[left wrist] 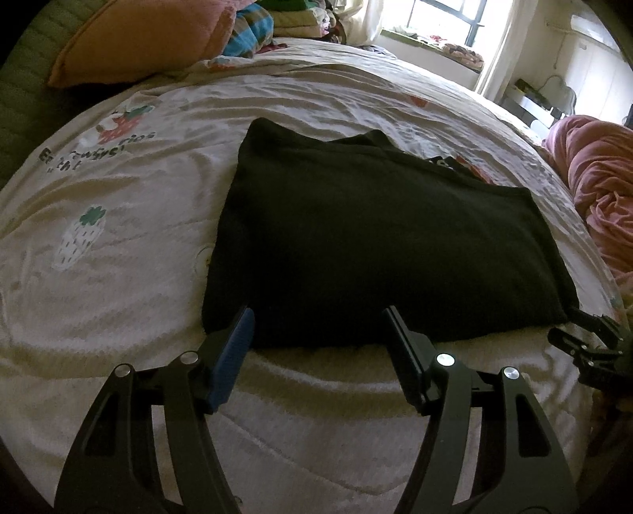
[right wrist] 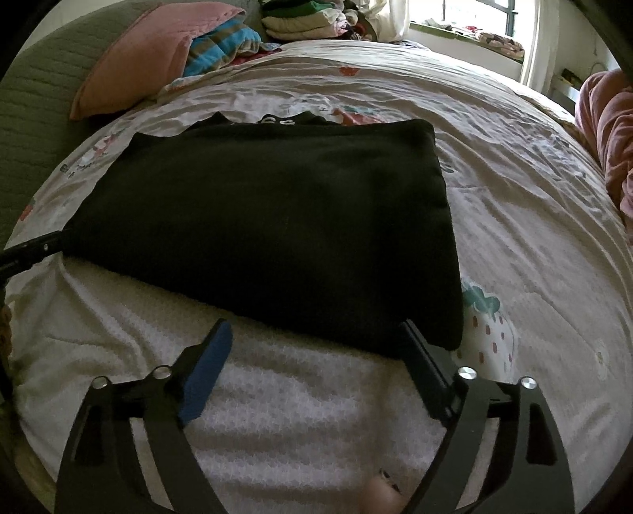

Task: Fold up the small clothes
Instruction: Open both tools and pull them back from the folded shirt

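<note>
A black garment [left wrist: 356,241] lies folded flat on the bed, a white-printed collar edge showing at its far side. It also shows in the right wrist view [right wrist: 277,221]. My left gripper [left wrist: 318,316] is open and empty, its fingertips at the garment's near left edge. My right gripper [right wrist: 316,328] is open and empty, its fingertips at the garment's near right edge. The right gripper also shows at the right edge of the left wrist view [left wrist: 593,336]. A finger of the left gripper shows at the left edge of the right wrist view [right wrist: 31,247].
The bed has a white strawberry-print cover [left wrist: 118,237]. A pink pillow [right wrist: 134,55] and a pile of folded clothes [right wrist: 300,19] lie at the head. A pink blanket [left wrist: 601,189] is bunched at the right edge. A window [left wrist: 443,19] is behind.
</note>
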